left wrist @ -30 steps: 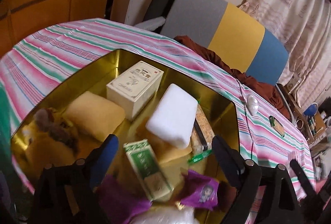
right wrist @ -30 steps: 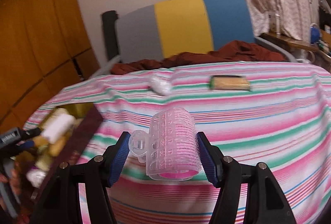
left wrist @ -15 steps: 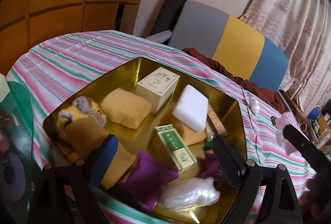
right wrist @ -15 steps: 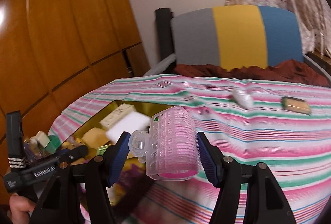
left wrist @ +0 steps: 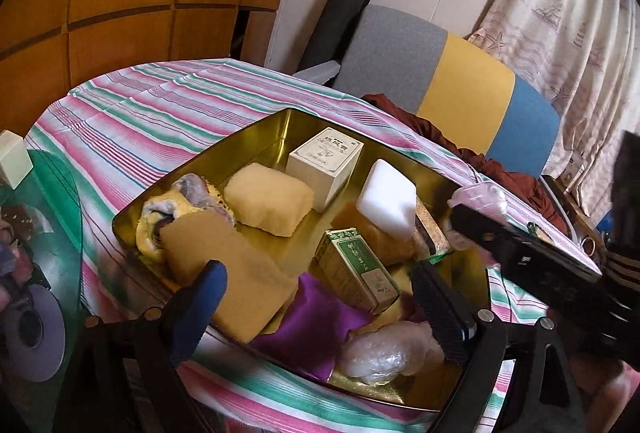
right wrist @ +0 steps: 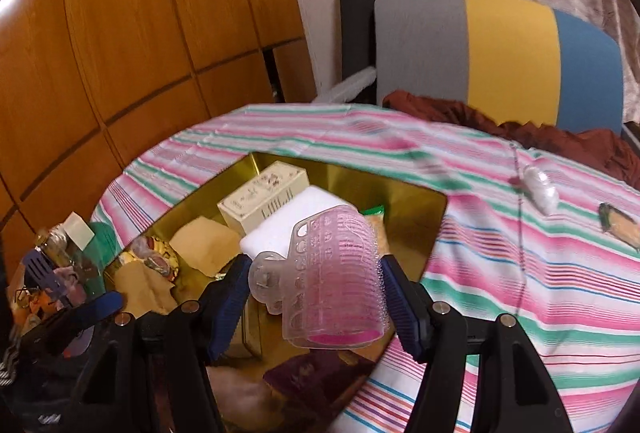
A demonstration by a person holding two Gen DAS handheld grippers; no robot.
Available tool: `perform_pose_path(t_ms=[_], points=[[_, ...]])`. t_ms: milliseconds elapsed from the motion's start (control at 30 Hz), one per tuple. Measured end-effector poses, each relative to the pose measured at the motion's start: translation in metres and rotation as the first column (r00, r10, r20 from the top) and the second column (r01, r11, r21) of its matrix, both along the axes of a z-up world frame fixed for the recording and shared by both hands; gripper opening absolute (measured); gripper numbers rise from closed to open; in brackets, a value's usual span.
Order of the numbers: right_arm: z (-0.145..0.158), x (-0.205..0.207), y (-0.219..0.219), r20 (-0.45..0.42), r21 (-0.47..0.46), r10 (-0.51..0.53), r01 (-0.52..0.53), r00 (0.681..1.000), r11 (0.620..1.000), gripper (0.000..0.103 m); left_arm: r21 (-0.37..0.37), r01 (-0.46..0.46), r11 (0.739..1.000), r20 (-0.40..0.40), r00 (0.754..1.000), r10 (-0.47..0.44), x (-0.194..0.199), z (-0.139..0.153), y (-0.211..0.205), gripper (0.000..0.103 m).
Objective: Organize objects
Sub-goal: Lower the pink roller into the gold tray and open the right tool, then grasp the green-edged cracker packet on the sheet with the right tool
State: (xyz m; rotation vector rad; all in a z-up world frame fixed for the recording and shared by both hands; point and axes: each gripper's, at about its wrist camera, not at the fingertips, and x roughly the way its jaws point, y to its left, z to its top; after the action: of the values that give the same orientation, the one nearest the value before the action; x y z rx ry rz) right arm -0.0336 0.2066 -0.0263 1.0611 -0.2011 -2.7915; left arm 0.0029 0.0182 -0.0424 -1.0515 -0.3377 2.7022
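My right gripper [right wrist: 316,273] is shut on a pink hair roller [right wrist: 336,281] with a clear clip, held above the right part of the gold tin [right wrist: 400,193]. In the left wrist view the roller [left wrist: 480,197] and a black right finger [left wrist: 520,253] show over the tin's right rim. My left gripper [left wrist: 318,273] hangs open over the near part of the tin [left wrist: 248,141], nothing between its pads. Inside lie a cream box [left wrist: 324,165], white sponge [left wrist: 386,197], yellow sponge [left wrist: 268,203], green box [left wrist: 356,273] and purple pouch [left wrist: 316,325].
The striped tablecloth [right wrist: 520,273] carries a small white wrapped item [right wrist: 540,189] and a yellow-green packet [right wrist: 620,225] at the right. A grey, yellow and blue chair back [right wrist: 500,53] with brown cloth stands behind. A cluttered green glass stand [left wrist: 44,213] sits left.
My right gripper has swung left with the roller, from over bare tablecloth to above the tin. My left gripper has drawn back, so the whole tin shows, and the right gripper has entered its view.
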Motion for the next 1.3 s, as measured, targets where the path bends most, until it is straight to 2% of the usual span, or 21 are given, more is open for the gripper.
perform_pose_path(t_ms=[133, 200, 267, 367, 533, 700, 833, 1000, 1133, 1300], points=[[-0.007, -0.002, 0.003, 0.023, -0.026, -0.021, 0.021, 1.0, 0.999, 0.066, 0.007, -0.006, 1.0, -0.002, 1.0, 0.006, 0.0, 0.001, -0.003, 0.095], [-0.006, 0.001, 0.008, 0.012, -0.047, -0.036, 0.037, 0.999, 0.998, 0.066, 0.009, -0.008, 1.0, -0.006, 1.0, 0.008, 0.0, 0.001, -0.003, 0.095], [-0.002, 0.005, 0.014, 0.0, -0.073, -0.057, 0.057, 0.998, 0.996, 0.073, 0.01, -0.007, 1.0, -0.007, 1.0, 0.007, 0.0, 0.001, -0.003, 0.095], [0.005, 0.011, 0.024, -0.026, -0.099, -0.088, 0.085, 0.996, 0.991, 0.074, 0.014, -0.008, 1.0, -0.008, 1.0, 0.008, 0.001, 0.001, -0.001, 0.095], [0.014, 0.021, 0.048, -0.059, -0.116, -0.137, 0.129, 0.989, 0.985, 0.074, -0.006, 0.02, 1.0, -0.016, 1.0, -0.02, 0.004, 0.005, 0.011, 0.096], [0.005, 0.031, 0.082, -0.029, -0.121, -0.211, 0.206, 0.977, 0.971, 0.074, -0.027, 0.066, 0.997, -0.025, 0.997, -0.067, 0.008, 0.01, 0.03, 0.096], [-0.01, 0.04, 0.116, 0.023, -0.12, -0.286, 0.286, 0.958, 0.951, 0.074, -0.067, 0.118, 0.991, -0.042, 0.992, -0.121, 0.014, 0.013, 0.052, 0.098], [-0.033, 0.059, 0.167, 0.091, -0.079, -0.399, 0.406, 0.913, 0.911, 0.074, -0.107, 0.206, 0.973, -0.046, 0.976, -0.212, 0.023, 0.015, 0.084, 0.098], [-0.042, 0.07, 0.21, 0.124, -0.059, -0.464, 0.473, 0.877, 0.879, 0.074, -0.121, 0.287, 0.95, -0.046, 0.955, -0.294, 0.032, 0.017, 0.112, 0.1], [-0.039, 0.066, 0.266, 0.136, -0.026, -0.503, 0.51, 0.854, 0.86, 0.074, -0.135, 0.372, 0.918, -0.039, 0.924, -0.38, 0.042, 0.019, 0.147, 0.1]])
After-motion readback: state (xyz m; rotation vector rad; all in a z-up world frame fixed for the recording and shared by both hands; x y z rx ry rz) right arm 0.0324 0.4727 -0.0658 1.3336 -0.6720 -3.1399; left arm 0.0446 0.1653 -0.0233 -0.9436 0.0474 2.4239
